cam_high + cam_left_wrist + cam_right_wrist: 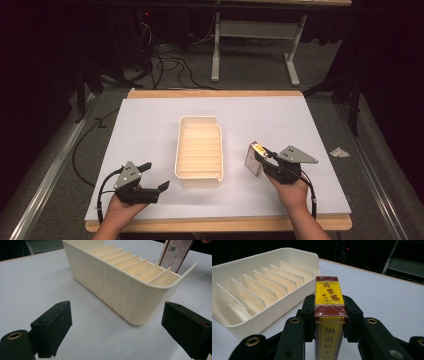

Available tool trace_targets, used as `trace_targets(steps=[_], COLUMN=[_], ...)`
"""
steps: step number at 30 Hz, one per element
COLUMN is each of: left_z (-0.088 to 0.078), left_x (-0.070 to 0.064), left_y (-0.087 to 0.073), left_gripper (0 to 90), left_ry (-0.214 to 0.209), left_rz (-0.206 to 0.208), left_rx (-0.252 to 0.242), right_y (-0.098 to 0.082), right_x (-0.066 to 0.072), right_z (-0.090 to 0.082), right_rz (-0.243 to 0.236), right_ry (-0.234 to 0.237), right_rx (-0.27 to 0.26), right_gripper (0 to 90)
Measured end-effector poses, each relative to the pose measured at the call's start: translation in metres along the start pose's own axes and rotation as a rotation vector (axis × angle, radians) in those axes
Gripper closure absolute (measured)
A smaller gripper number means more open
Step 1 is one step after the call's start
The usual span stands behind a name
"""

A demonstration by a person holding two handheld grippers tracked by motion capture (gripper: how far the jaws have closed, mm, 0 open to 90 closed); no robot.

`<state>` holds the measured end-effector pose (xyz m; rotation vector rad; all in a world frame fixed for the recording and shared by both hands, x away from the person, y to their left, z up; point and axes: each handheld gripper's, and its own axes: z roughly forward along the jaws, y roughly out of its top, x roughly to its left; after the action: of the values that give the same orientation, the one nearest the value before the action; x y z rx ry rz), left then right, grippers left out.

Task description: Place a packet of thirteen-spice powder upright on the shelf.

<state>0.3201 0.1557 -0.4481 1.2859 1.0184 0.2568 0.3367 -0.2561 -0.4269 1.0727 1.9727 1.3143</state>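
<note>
A wooden table is covered almost fully by a large white sheet, and only a strip of wood shows at the far edge and the near edge. In the middle of the sheet stands a cream plastic tray with its long side running away from the person; thin walls inside divide it into several narrow slots across its width, and all the slots that can be seen have nothing in them. To the right of the tray, near but not touching it, the right gripper is held by the right hand and its jaws are clenched on a small box. The box is dark red with a yellow label and printed characters, wrapped in shiny film, and it stands upright between the jaws; in the right gripper view the two black jaws press on its two narrow sides. To the left of the tray, near its front corner, the left gripper is held by the left hand; its jaws are spread wide and hold nothing, pointing toward the tray. On the floor at the right side lies a small crumpled white scrap.
</note>
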Motion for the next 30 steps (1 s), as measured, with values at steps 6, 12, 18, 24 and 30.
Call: trace_targets(steps=[6,12,18,24,30], left_z=[0.0,0.0,0.0,0.0,-0.001], left_x=[0.0,0.0,0.0,0.0,0.001], left_y=[0.0,0.0,0.0,0.0,0.001], left_gripper=[10.1,10.2,10.2,10.3,10.4], left_ry=[-0.001,-0.001,-0.003,-0.003,-0.004], left_rz=[0.0,-0.001,-0.002,-0.002,-0.001], left_rx=[0.001,0.001,0.001,-0.003,-0.005], right_y=[0.0,0.0,0.005,0.012,0.022], right_x=[0.0,-0.001,-0.001,-0.004,-0.007], right_z=[0.0,0.0,-0.004,-0.006,-0.006], right_rz=[-0.005,0.001,0.002,0.011,0.022], right_ry=[0.006,0.019,0.027,0.037,0.043], right_rx=[-0.001,-0.01,-0.037,-0.062,-0.074], right_gripper=[68.0,68.1,68.2,68.4,68.5])
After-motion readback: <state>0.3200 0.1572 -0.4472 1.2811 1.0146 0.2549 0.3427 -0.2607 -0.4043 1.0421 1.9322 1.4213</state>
